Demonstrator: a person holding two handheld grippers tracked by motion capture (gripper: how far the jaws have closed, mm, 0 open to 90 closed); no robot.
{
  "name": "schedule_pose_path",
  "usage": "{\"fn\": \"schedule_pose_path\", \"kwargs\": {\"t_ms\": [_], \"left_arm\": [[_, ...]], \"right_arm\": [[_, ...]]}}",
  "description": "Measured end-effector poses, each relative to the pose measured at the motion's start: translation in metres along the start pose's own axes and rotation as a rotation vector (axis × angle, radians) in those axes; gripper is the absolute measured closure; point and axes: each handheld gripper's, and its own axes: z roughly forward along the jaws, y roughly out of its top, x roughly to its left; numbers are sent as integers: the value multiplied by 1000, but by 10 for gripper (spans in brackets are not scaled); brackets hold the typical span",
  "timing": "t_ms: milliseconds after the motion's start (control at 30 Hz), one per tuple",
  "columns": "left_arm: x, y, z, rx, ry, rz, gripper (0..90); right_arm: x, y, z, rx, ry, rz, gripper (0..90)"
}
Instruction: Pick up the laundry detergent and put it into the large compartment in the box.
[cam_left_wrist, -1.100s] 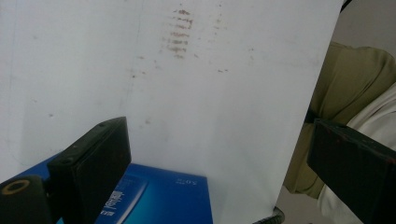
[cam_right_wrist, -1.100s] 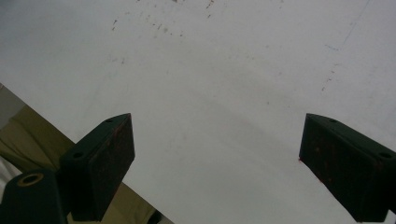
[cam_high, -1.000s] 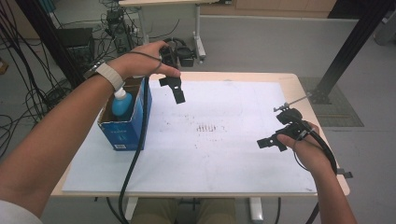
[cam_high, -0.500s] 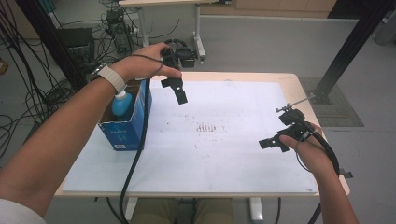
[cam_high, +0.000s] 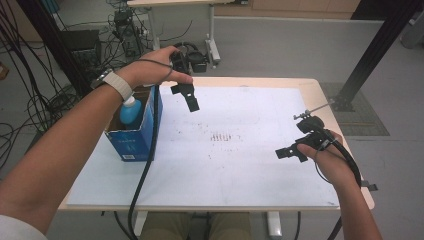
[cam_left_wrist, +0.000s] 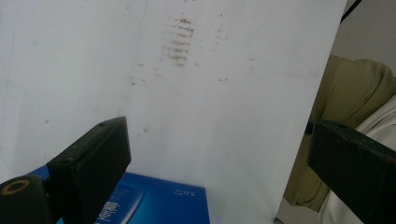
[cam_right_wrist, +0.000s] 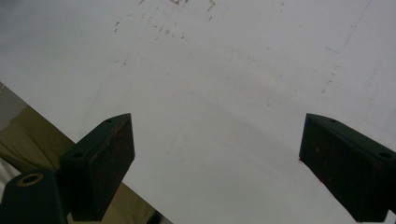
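A table (cam_high: 345, 150) with a pale wooden top is seen from above. Most of its top is covered by a large white sheet (cam_high: 250, 165), which is marked near the middle with short rows of brownish smudges (cam_high: 222, 136). A blue cardboard box (cam_high: 137, 132) is stood on the sheet at its left edge, and a blue bottle with a white cap (cam_high: 131, 111) is held upright inside it.

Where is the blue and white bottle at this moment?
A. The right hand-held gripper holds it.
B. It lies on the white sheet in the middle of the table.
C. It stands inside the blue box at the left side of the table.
C: in the high view the bottle stands inside the open blue box, under the person's left forearm.
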Motion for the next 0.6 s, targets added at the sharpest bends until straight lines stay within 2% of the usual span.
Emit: {"fn": "schedule_pose_path", "kwargs": {"t_ms": [333, 600], "left_arm": [[1, -1, 0, -4, 1, -5, 65], [2, -2, 1, -4, -2, -8, 66]], "right_arm": [[0, -2, -1, 0, -4, 5, 100], [4, -1, -2, -4, -8, -9, 100]]}}
